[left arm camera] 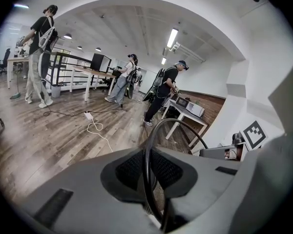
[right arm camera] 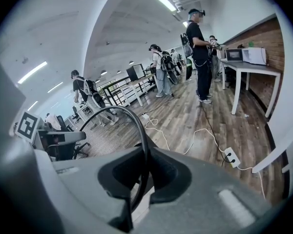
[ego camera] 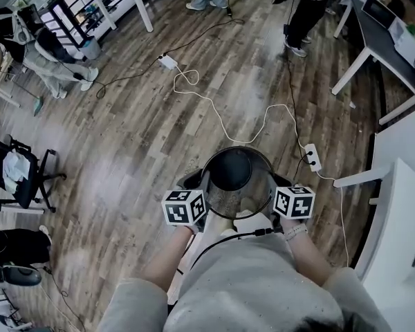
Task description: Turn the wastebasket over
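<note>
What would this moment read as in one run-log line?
wastebasket: opening up | left hand-held gripper: shut on wastebasket rim | right hand-held gripper: shut on wastebasket rim | turn-over: not yet done

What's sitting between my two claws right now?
The mesh wastebasket. The head view shows it filling the gap, with the left claw shut on one side of its rim and the right claw shut on the opposite side.
</note>
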The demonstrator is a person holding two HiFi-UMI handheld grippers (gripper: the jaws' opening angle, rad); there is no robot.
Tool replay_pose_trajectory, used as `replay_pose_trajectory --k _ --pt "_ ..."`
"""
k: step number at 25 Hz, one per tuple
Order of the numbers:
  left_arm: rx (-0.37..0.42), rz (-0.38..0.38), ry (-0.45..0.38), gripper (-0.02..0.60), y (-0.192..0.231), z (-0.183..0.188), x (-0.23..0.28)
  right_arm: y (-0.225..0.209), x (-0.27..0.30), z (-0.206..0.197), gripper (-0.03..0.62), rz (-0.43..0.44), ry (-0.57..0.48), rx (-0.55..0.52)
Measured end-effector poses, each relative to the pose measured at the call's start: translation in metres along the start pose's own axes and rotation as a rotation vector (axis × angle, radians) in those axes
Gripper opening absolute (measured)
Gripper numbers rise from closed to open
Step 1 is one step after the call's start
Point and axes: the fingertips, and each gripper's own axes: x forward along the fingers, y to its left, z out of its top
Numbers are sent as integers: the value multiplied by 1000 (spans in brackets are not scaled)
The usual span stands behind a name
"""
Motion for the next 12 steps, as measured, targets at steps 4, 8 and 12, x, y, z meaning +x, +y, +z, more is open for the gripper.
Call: replay_pose_trajectory --k 4,8,12 --pt "-5 -2 -7 41 -2 0 -3 1 -3 0 28 -1 -2 -7" --pt "-11 -4 -8 41 -3 0 -4 1 -4 3 28 -2 -6 -8" --pt "-17 -6 0 41 0 1 -2 1 -1 4 28 -8 -7 -6"
